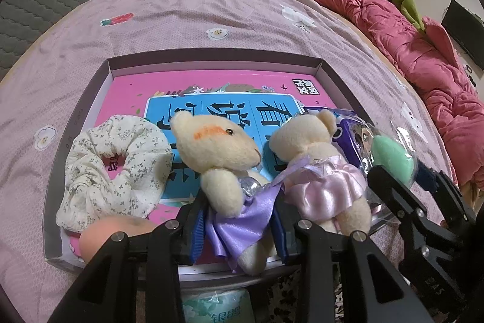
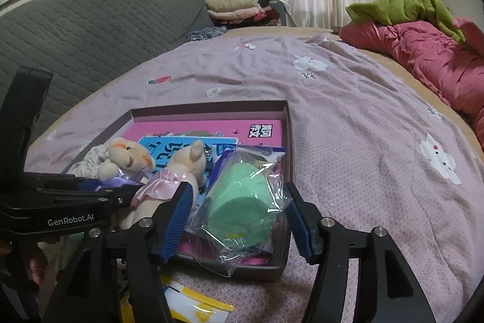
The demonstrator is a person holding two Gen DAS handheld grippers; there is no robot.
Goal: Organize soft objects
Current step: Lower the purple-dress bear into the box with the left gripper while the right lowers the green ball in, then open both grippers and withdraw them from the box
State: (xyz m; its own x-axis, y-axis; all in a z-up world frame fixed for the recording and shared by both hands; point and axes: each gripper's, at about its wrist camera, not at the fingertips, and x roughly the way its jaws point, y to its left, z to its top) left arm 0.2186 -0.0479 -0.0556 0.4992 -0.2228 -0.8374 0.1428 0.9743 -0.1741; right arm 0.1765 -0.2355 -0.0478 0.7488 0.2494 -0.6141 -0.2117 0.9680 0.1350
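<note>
A shallow grey-purple box (image 1: pixel 211 55) lies on the bed with a pink book in it. On the book lie a floral scrunchie (image 1: pixel 115 168), a teddy bear in a purple skirt (image 1: pixel 217 150) and a teddy bear in a pink skirt (image 1: pixel 314 168). My left gripper (image 1: pixel 237 220) is shut on the purple-skirted bear's lower body, blue pads pressing its skirt. A green sponge in a clear bag (image 2: pixel 242 211) rests in the box's near right corner. My right gripper (image 2: pixel 239 217) stands open around the bag, both pads off it.
The box (image 2: pixel 211 108) sits on a pink patterned bedsheet (image 2: pixel 348 111). A peach round object (image 1: pixel 115 232) lies by my left finger. A tissue pack (image 1: pixel 217 308) and a yellow packet (image 2: pixel 193 304) lie in front of the box. A red quilt (image 2: pixel 429 50) fills the right side.
</note>
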